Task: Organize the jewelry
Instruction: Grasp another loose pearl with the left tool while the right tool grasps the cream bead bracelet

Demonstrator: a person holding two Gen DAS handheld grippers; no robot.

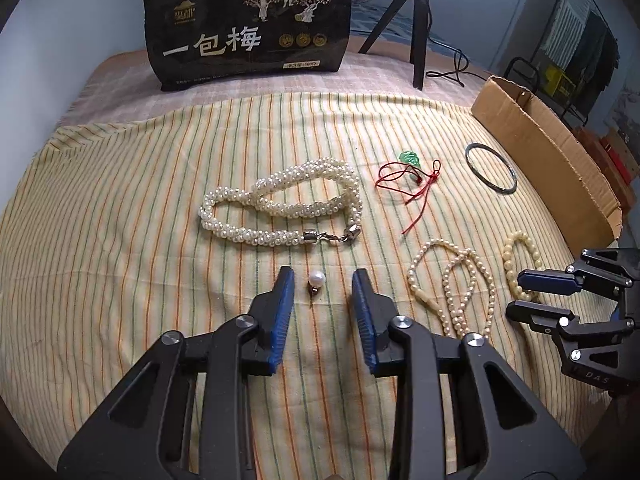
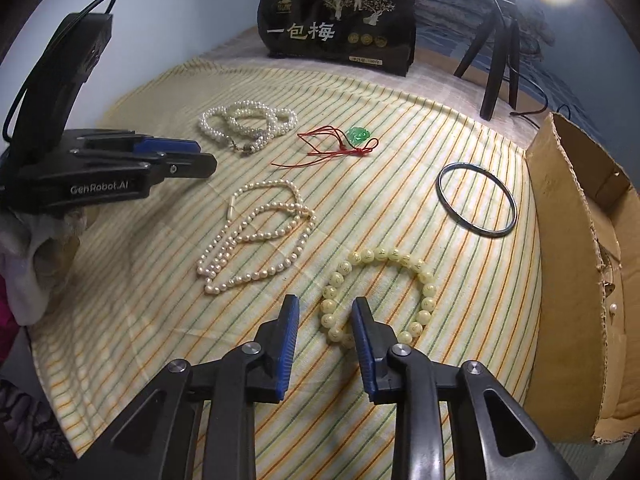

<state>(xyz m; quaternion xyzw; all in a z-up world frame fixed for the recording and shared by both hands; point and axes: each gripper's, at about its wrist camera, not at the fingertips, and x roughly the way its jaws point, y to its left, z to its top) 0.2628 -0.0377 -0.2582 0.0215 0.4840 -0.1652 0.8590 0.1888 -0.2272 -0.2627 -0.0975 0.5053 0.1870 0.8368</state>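
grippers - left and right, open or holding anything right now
Left gripper: open, fingers either side of the pearl pendant, not pressing it.
Right gripper: open, fingers straddling part of the bead bracelet, nothing gripped.

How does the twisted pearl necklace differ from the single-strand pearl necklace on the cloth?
The twisted pearl necklace is a thick multi-strand rope with a metal clasp. The single-strand pearl necklace is thin, lies in looser loops and has a pale tube-shaped piece instead. Both are whitish and rest untouched on the striped cloth.
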